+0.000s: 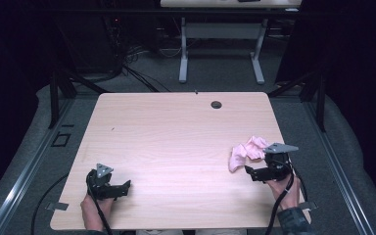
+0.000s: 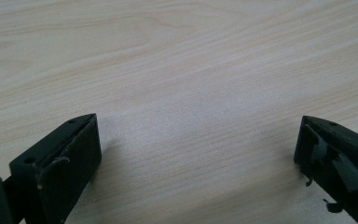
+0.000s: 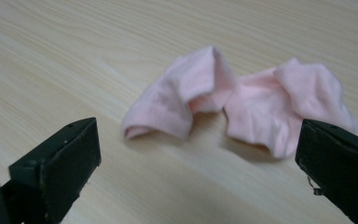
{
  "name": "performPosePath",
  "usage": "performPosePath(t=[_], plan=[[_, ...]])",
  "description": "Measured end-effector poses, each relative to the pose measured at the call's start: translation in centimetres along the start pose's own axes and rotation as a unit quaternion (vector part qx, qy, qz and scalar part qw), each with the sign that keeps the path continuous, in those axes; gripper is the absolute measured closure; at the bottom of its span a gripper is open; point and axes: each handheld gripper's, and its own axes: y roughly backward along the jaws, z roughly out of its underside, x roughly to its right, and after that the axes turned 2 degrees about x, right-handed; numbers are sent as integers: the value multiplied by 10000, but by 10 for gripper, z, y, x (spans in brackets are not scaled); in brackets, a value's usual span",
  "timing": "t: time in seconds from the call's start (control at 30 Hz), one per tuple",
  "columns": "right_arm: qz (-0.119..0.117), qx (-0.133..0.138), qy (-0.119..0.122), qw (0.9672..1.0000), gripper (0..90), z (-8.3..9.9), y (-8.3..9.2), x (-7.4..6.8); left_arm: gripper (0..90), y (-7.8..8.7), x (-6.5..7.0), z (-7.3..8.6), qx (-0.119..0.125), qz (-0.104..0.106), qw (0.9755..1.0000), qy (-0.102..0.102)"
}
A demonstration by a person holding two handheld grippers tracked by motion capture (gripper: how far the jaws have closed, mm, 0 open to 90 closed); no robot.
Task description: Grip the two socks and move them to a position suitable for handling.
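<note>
Lying crumpled near the desk's (image 1: 176, 132) right edge, toward the near right corner, is a pink cloth (image 1: 245, 152), bunched into two humps with a fold between them. Right gripper (image 1: 248, 172) is sitting just behind it on the near side, held in the person's right hand (image 1: 288, 190), jaws pointing toward the left edge and gaping wide, gripping nothing. In the right gripper view the pink cloth (image 3: 235, 100) is lying flat on the wood just ahead of the jaws; the right-hand jaw tip is overlapping the cloth's edge in the frame, but whether it is touching cannot be told. Left gripper (image 1: 126, 186) is resting near the near left corner, held by the left hand (image 1: 95, 208), well apart from the cloth, pointing toward the right edge. In the left gripper view the left gripper (image 2: 198, 140) is showing both jaws spread wide over bare wood grain, holding nothing. Cables are trailing off the near edge from both grippers.
</note>
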Motion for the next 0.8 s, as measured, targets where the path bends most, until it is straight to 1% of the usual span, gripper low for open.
performPosePath(t=[0.1,0.13,0.17,0.2,0.23,0.27,0.3,0.33,0.37,0.43,0.47,0.5,0.53,0.57,0.6,0.63,0.67,0.7,0.73,0.77,0.8], plan=[[-188,68,10,9998,73,-13,-15,-1,4,0,0,0,0,-1,10000,0],[-234,27,-6,9997,157,-19,-22,-3,4,0,0,0,0,-1,10000,0],[-289,-49,29,9996,161,-22,-26,-2,4,0,0,0,1,-2,10000,1],[-267,-88,19,9996,174,-26,-35,-3,5,0,0,0,2,-1,10000,1],[-311,-180,0,9994,225,-28,-39,-3,5,0,0,0,1,-2,10000,1],[-317,-209,-43,9993,253,-31,-49,-3,4,0,0,0,2,-1,10000,1],[-284,-285,-34,9992,258,-32,-55,-4,5,0,0,0,-1,-3,10000,-2],[-223,-405,12,9989,297,-34,-60,-4,5,0,0,0,1,-1,10000,2],[-225,-467,16,9987,347,-34,-64,-5,5,0,0,0,0,-1,10000,-1],[-180,-683,8,9975,407,-33,-76,-6,5,0,0,0,1,-2,10000,0],[-194,-767,19,9969,462,-32,-79,-6,5,0,0,0,-1,-2,10000,-1],[-231,-793,-30,9966,499,-31,-82,-6,5,0,0,0,-2,0,10000,-3],[-208,-818,-16,9964,572,-30,-83,-7,5,0,0,0,-1,2,10000,1],[-279,-813,-45,9963,619,-28,-85,-8,6,0,0,0,1,1,10000,2],[-257,-858,-29,9960,662,-27,-87,-8,7,0,0,0,8,-2,10000,-1],[-316,-881,-35,9956,699,-25,-88,-10,7,0,0,0,1,-6,10000,2],[-344,-817,-66,9960,738,-23,-89,-10,8,0,0,0,3,-7,10000,2],[-424,-789,-105,9959,777,-23,-89,-10,8,0,0,0,2,-6,10000,2],[-459,-765,-128,9959,810,-22,-89,-10,8,0,0,0,2,-5,10000,1],[-379,-757,-48,9964,823,-22,-88,-11,8,0,0,0,3,-6,10000,2],[-371,-751,-16,9965,829,-23,-87,-13,8,0,0,0,4,-6,10000,4]])
